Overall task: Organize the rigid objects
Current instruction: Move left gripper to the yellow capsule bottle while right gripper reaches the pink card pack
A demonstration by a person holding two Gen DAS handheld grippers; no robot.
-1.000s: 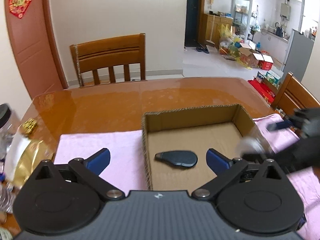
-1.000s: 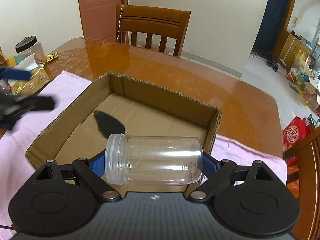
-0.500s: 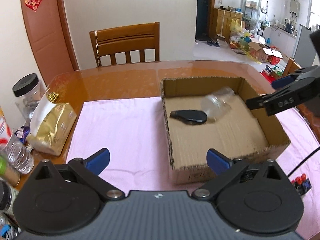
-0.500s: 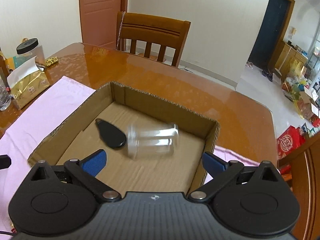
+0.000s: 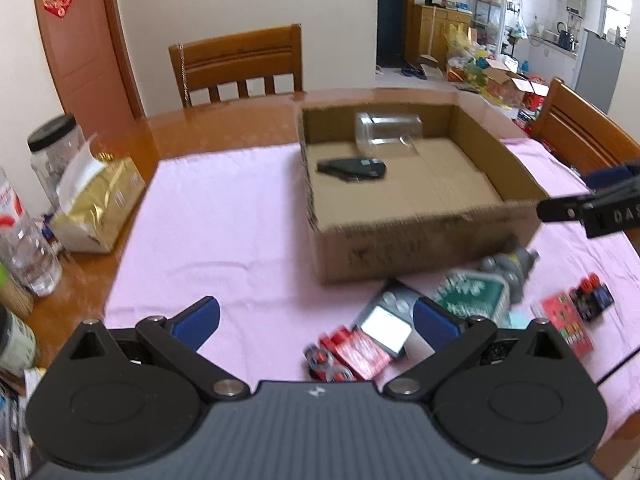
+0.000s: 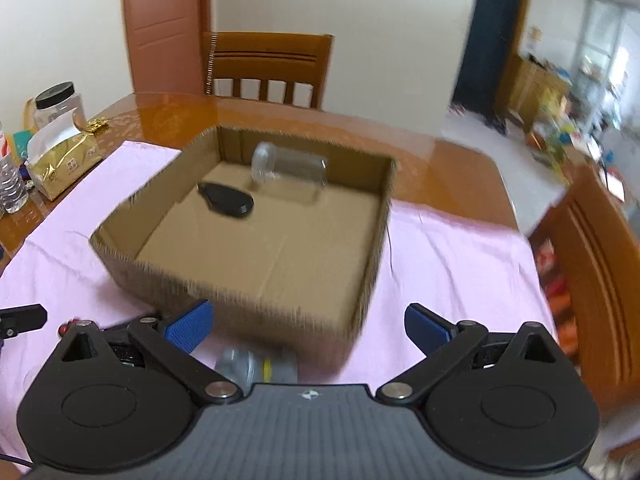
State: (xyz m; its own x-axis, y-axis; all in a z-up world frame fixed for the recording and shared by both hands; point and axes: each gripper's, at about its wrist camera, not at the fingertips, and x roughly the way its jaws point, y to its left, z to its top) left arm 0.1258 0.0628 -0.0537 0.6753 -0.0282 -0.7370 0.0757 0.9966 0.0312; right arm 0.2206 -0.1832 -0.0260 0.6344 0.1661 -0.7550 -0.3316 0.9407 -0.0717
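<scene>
Left wrist view: both grippers' fingers apart; right gripper (image 5: 592, 210) perhaps reads "DAS".

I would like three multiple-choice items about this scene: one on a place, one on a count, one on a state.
1. Where does the clear jar lie?
A. on the pink cloth
B. in the cardboard box, by its far wall
C. in the right claw

2. How many things lie in the box?
A. two
B. four
C. none

3. How is the left claw?
A. shut on the jar
B. shut on the black flat object
C. open, holding nothing

Key: 1 B, the jar lies on its side against the far wall. 2 A, only the jar and the black flat object are inside. 3 C, its blue fingers stand wide apart.
</scene>
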